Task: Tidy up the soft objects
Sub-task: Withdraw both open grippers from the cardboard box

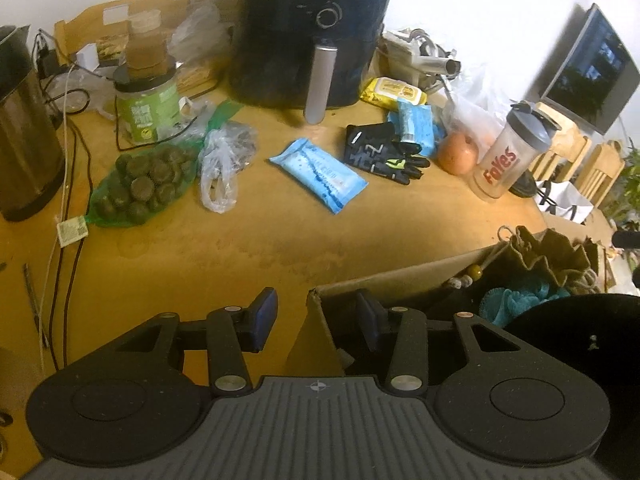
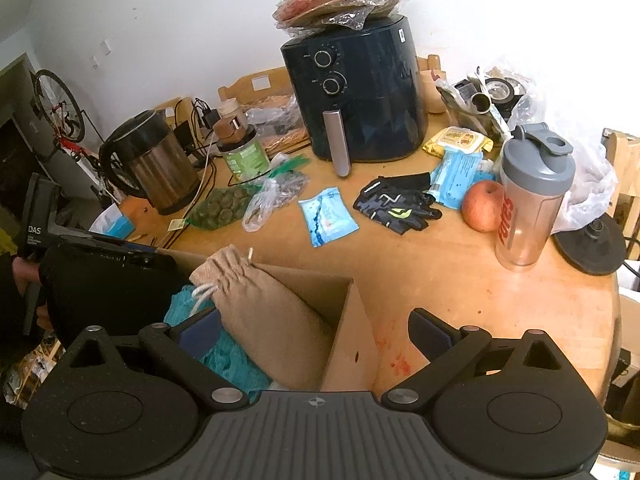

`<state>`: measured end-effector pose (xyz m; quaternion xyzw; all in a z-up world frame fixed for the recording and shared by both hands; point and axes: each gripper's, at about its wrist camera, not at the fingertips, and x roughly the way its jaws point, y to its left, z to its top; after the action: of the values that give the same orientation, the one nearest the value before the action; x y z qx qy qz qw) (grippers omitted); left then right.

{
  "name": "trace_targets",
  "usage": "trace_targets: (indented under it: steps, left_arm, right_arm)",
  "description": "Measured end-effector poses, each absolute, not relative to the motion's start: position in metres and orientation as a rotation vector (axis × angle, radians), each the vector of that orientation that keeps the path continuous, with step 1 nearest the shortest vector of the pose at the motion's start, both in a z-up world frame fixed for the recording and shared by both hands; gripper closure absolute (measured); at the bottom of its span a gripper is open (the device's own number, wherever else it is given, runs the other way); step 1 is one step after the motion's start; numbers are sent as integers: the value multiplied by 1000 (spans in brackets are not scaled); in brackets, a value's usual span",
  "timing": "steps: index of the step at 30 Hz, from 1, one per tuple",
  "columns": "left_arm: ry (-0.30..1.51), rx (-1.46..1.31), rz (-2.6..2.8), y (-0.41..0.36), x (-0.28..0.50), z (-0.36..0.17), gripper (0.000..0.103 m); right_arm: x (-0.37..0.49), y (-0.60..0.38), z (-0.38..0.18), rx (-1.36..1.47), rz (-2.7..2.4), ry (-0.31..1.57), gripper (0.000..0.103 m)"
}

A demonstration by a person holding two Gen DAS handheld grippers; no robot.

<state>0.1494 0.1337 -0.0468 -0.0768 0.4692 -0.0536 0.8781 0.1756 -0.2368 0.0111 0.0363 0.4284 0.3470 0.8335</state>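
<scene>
An open cardboard box (image 1: 400, 276) (image 2: 348, 344) stands at the table's near edge. Inside it lie a beige drawstring bag (image 2: 264, 304), a teal mesh sponge (image 1: 516, 300) (image 2: 232, 360) and a dark cloth mass (image 2: 100, 292). My left gripper (image 1: 316, 320) is open over the box's corner, holding nothing. My right gripper (image 2: 314, 332) is wide open, straddling the box wall beside the bag. Black gloves (image 1: 384, 152) (image 2: 400, 204) and a blue soft pack (image 1: 318, 174) (image 2: 326, 216) lie mid-table.
At the back stands a black air fryer (image 2: 356, 88), with a steel kettle (image 2: 160, 172) and loose cables (image 1: 68, 200) at the left. A green net of round items (image 1: 140, 184) sits left of centre. An apple (image 2: 482, 206) and a shaker bottle (image 2: 528, 208) are at the right.
</scene>
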Motion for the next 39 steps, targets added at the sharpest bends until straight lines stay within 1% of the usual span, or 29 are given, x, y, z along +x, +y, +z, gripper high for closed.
trace_targets:
  steps: [7, 13, 15, 18, 21, 22, 23, 25, 33, 38, 39]
  left_arm:
    - [974, -157, -164, 135, 154, -43, 60]
    - [933, -206, -220, 144, 148, -27, 60]
    - [924, -206, -227, 147, 151, -22, 60]
    - [909, -189, -227, 148, 159, -15, 60]
    - [901, -162, -223, 147, 169, -12, 55]
    - [899, -146, -219, 147, 173, -12, 47]
    - [900, -132, -216, 146, 177, -13, 41]
    - [902, -100, -211, 144, 184, -14, 38]
    - [908, -6, -232, 137, 215, -21, 36]
    - [925, 61, -240, 131, 237, -28, 27]
    - [924, 73, -246, 130, 241, -30, 26]
  right_arm:
    - [188, -231, 11, 87, 721, 920, 3]
    - [201, -227, 8, 68, 706, 929, 3]
    - [207, -225, 7, 56, 694, 929, 0]
    - [215, -222, 5, 25, 664, 918, 0]
    - [224, -218, 3, -10, 623, 908, 0]
    - [228, -217, 2, -21, 612, 906, 0]
    - [231, -216, 1, -30, 600, 903, 0]
    - [236, -215, 0, -40, 576, 895, 0]
    - [244, -215, -3, -49, 518, 850, 0]
    - [250, -214, -5, -66, 498, 866, 0]
    - [251, -214, -6, -69, 490, 869, 0]
